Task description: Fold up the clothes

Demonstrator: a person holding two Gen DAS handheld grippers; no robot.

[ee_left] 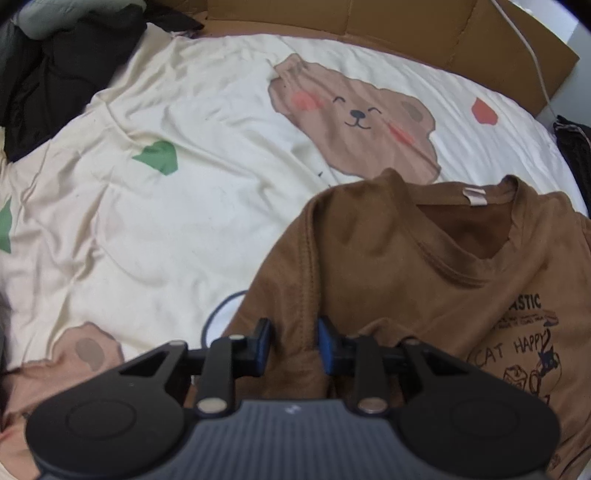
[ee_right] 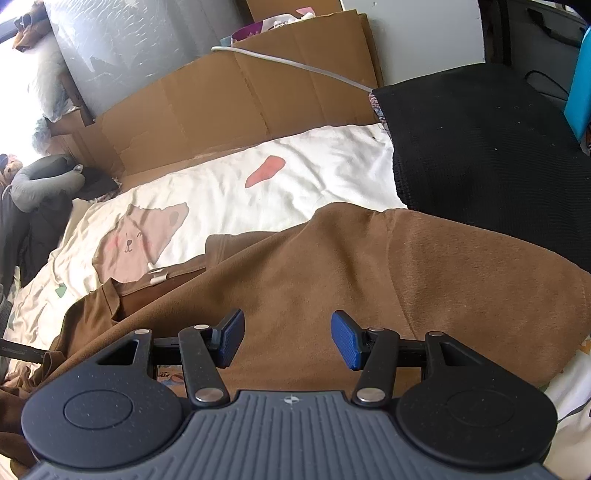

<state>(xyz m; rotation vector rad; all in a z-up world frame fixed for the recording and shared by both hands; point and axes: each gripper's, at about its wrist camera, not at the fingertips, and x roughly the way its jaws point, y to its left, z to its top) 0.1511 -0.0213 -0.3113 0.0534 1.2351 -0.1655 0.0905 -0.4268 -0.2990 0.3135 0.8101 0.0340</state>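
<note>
A brown T-shirt (ee_left: pixel 424 277) with a "CAT HAPPY" print lies on the cream bear-print bedsheet (ee_left: pixel 184 184), its neck opening and pale label (ee_left: pixel 474 195) facing up. My left gripper (ee_left: pixel 294 343) is shut on a bunched fold of the shirt's left shoulder or sleeve, and the cloth rises in a ridge ahead of the blue pads. In the right wrist view the same T-shirt (ee_right: pixel 332 266) spreads under my right gripper (ee_right: pixel 290 339), which stands open just above the brown cloth with nothing between its fingers. The shirt's lower part is hidden behind the gripper bodies.
Flattened cardboard (ee_left: pixel 406 29) (ee_right: pixel 221 110) lines the far side of the bedsheet (ee_right: pixel 295 173), with a white cable (ee_right: pixel 295 64) across it. Dark clothes (ee_left: pixel 55 74) pile at the far left, near a grey neck pillow (ee_right: pixel 44 181). A black fabric (ee_right: pixel 480 147) lies at the right.
</note>
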